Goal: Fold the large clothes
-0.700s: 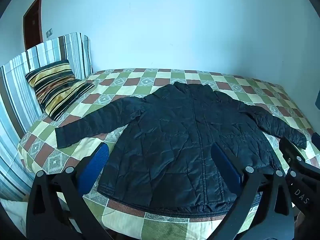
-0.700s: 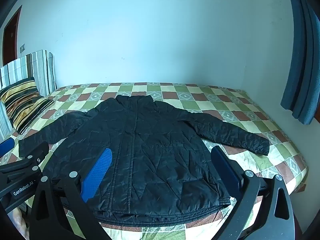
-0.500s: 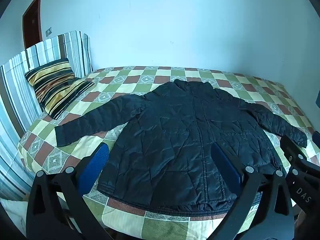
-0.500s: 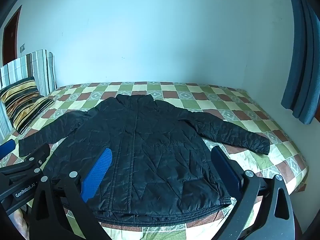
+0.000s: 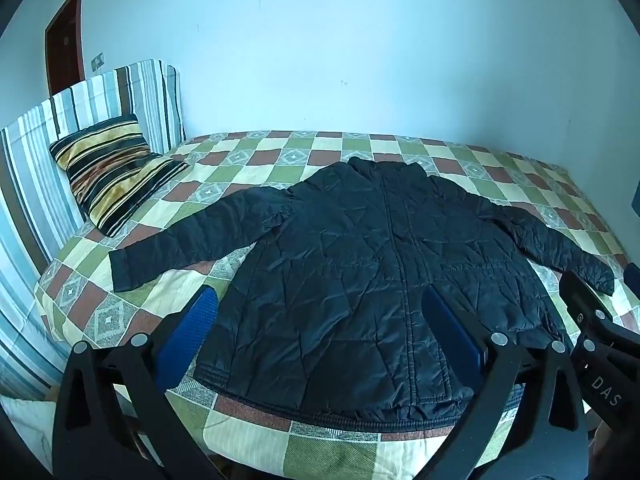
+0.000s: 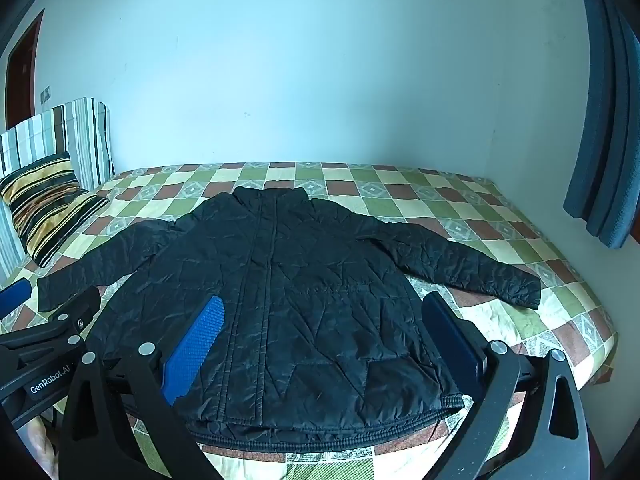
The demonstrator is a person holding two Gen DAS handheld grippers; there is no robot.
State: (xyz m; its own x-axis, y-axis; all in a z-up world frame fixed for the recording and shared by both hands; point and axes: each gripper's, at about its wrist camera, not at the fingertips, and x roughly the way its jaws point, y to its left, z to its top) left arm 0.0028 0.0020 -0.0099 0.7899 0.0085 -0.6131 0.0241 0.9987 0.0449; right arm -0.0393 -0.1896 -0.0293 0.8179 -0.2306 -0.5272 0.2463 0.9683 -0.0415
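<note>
On checkered quilt (image 5: 256,160) — black quilted jacket (image 5: 360,272) (sleeves spread).

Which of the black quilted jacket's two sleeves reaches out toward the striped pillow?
The sleeve on the picture's left side of the black quilted jacket; its cuff ends short of the black-and-gold striped pillow. The other sleeve points away.

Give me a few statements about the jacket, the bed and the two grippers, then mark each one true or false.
1. The black jacket lies spread flat on the checked bed, both sleeves out. True.
2. The left gripper is shut on the hem. False: it is open and holds nothing.
3. The right gripper is open. True.
4. The striped pillow lies on the jacket. False: it sits apart, by the headboard.
</note>
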